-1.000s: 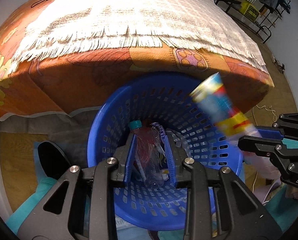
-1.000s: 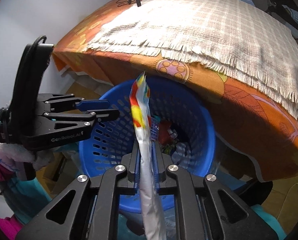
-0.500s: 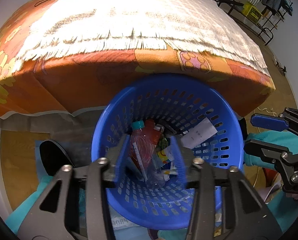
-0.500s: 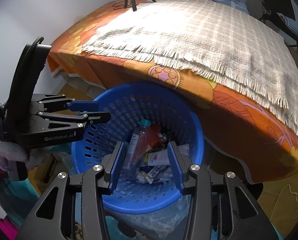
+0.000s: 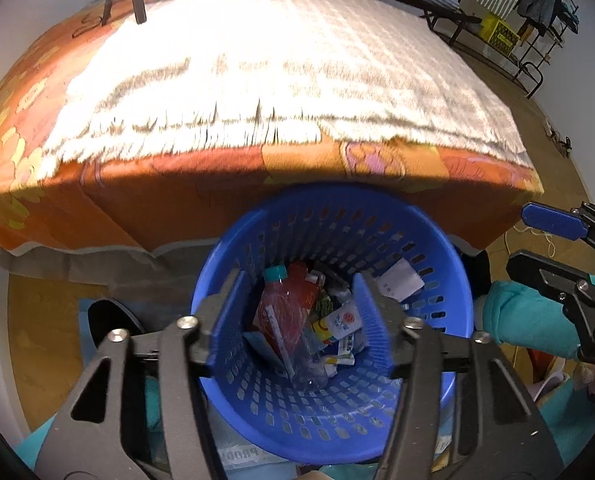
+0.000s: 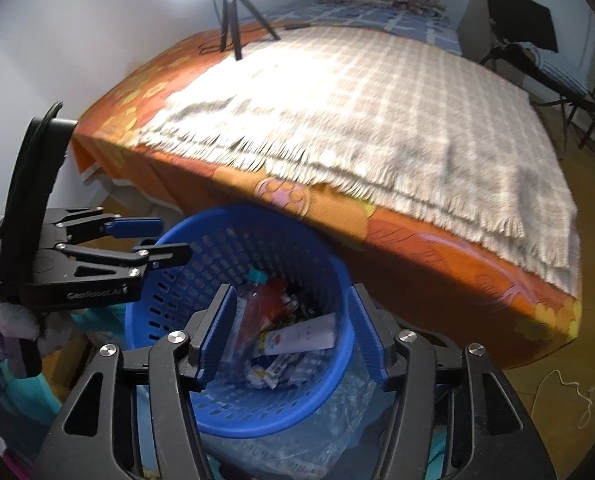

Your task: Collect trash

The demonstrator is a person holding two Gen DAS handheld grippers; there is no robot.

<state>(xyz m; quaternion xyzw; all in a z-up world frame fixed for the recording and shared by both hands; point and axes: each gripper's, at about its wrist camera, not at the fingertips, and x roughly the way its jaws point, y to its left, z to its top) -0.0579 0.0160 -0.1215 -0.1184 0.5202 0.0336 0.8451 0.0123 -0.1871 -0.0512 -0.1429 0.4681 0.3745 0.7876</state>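
Opening empty, both claws hang above round perforated plastic basket of crinkled wrappers.

my count over the basket
one blue basket, one bottle among wrappers too jumbled to number, my two grippers, one tripod.

Left wrist view: looks steeply down along its own fingers, close above the round blue perforated plastic basket; faces the bed with the orange patterned cover.
Right wrist view: same steep downward look, close over the basket, from its right side.
Shared: basket, bed, fringed checked blanket.
Cross-sight: each view catches the other gripper at its edge.
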